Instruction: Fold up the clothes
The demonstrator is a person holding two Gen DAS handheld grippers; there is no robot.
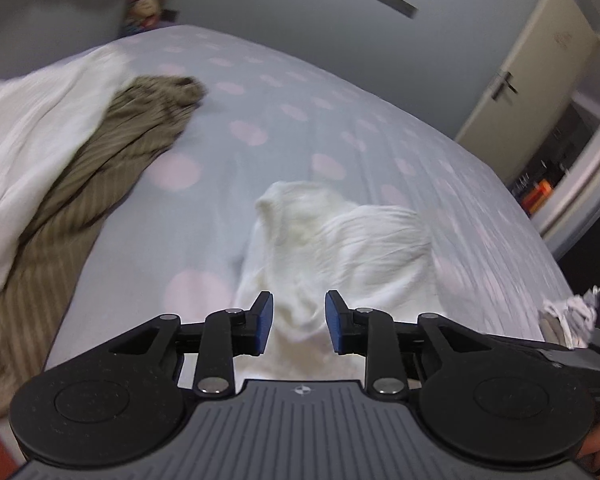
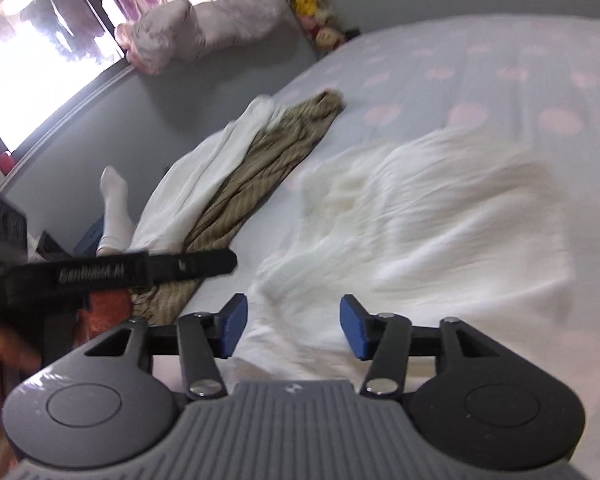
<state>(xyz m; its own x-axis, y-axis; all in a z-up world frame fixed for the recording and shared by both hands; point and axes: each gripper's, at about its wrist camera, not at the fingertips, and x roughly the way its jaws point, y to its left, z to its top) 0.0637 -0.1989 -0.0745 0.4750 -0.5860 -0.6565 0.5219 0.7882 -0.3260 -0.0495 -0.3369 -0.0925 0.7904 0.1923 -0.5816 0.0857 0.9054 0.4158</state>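
Observation:
A crumpled white garment [image 1: 332, 248] lies on the bed's blue sheet with pink dots [image 1: 284, 120]. My left gripper [image 1: 299, 323] is open just above the garment's near edge, nothing between its blue pads. In the right wrist view the same white garment [image 2: 420, 216] spreads wide across the sheet [image 2: 480, 80]. My right gripper [image 2: 293, 328] is open over its near edge and holds nothing. Both views are motion-blurred.
A pile of a white cloth [image 1: 32, 148] and an olive striped garment [image 1: 112, 160] lies at the bed's left edge; it also shows in the right wrist view [image 2: 252, 184]. A door [image 1: 532, 68] stands at the right. A window [image 2: 40, 56], pillow [image 2: 204, 24] and plush toys [image 2: 312, 4] are beyond.

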